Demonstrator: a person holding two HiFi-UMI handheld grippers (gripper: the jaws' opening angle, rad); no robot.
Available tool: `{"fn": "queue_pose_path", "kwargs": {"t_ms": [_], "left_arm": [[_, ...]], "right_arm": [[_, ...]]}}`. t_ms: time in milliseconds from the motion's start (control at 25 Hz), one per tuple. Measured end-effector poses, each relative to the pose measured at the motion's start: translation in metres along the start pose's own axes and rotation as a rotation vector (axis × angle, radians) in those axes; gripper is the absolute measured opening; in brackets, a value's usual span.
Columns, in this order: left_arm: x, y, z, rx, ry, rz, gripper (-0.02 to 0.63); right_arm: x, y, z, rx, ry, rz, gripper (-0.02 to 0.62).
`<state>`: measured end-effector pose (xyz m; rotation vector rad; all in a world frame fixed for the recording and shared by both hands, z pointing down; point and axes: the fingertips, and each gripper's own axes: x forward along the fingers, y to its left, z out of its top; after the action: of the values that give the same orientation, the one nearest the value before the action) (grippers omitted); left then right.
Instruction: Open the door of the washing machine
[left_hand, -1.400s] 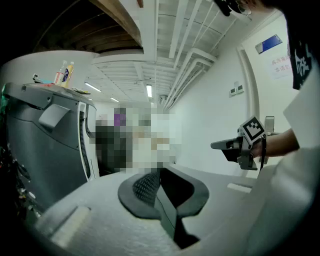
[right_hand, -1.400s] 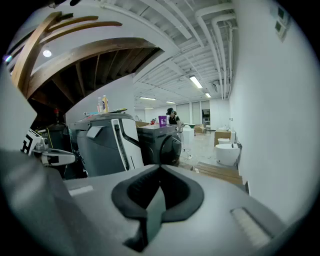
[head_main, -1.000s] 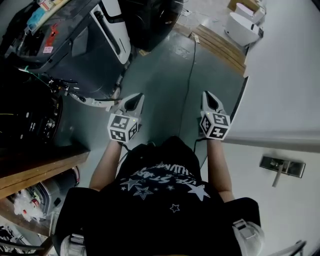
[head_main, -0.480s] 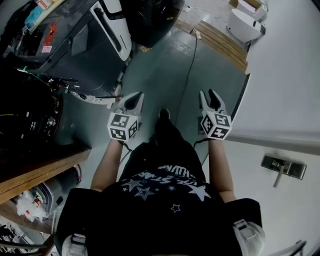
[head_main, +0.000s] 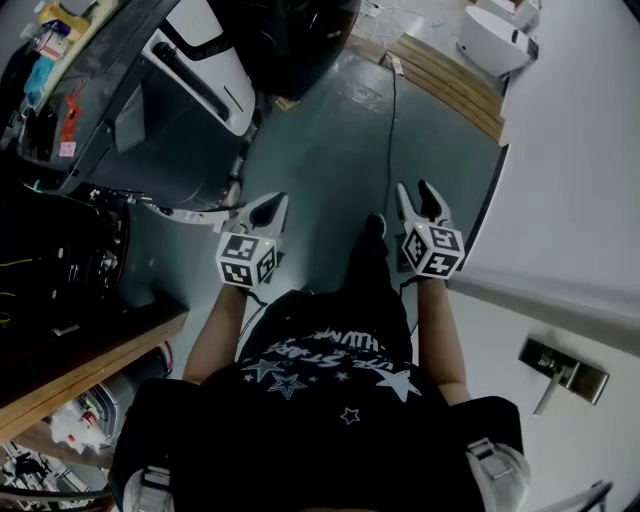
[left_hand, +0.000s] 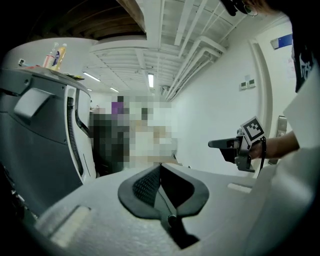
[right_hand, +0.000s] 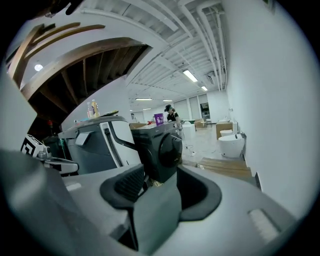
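Note:
The washing machine (right_hand: 161, 146) is a dark front-loader with a round door, standing some way ahead of me; its dark body (head_main: 300, 40) sits at the top of the head view. Both grippers hang in the air well short of it. My right gripper (head_main: 420, 195) is open; its jaws have just been opening and nothing is between them (right_hand: 160, 187). My left gripper (head_main: 268, 212) is shut and holds nothing, its pads meeting in a line (left_hand: 160, 167). Each gripper shows in the other's view: the right gripper (left_hand: 235, 147) and the left gripper (right_hand: 50, 161).
A large grey machine (head_main: 170, 110) with a white panel stands on the left. A white wall (head_main: 570, 180) with a metal door handle (head_main: 560, 372) runs along the right. Wooden planks (head_main: 450, 85), a white toilet (head_main: 495, 40) and a floor cable (head_main: 385, 130) lie ahead. A wooden shelf (head_main: 80, 365) is at lower left.
The right gripper's jaws went from shut to wide open. The person has stepped forward, with a shoe now showing between the grippers. The left gripper stays shut.

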<state>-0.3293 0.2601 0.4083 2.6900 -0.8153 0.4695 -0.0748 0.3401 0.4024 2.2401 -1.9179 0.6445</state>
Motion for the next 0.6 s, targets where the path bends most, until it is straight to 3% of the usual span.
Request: {"fn": "queue_pose_path", "kwargs": {"t_ms": [200,600], "left_arm": [[0.102,-0.017,0.025,0.011,0.042,-0.001,0.011],[0.285,-0.057,0.122,0.049,0.026,0.014,0.011]], "right_arm": [[0.056,-0.083,0.019,0.034,0.017,0.02,0.21],[0.144,-0.238,0.093,0.062,0.011,0.059,0.21]]}}
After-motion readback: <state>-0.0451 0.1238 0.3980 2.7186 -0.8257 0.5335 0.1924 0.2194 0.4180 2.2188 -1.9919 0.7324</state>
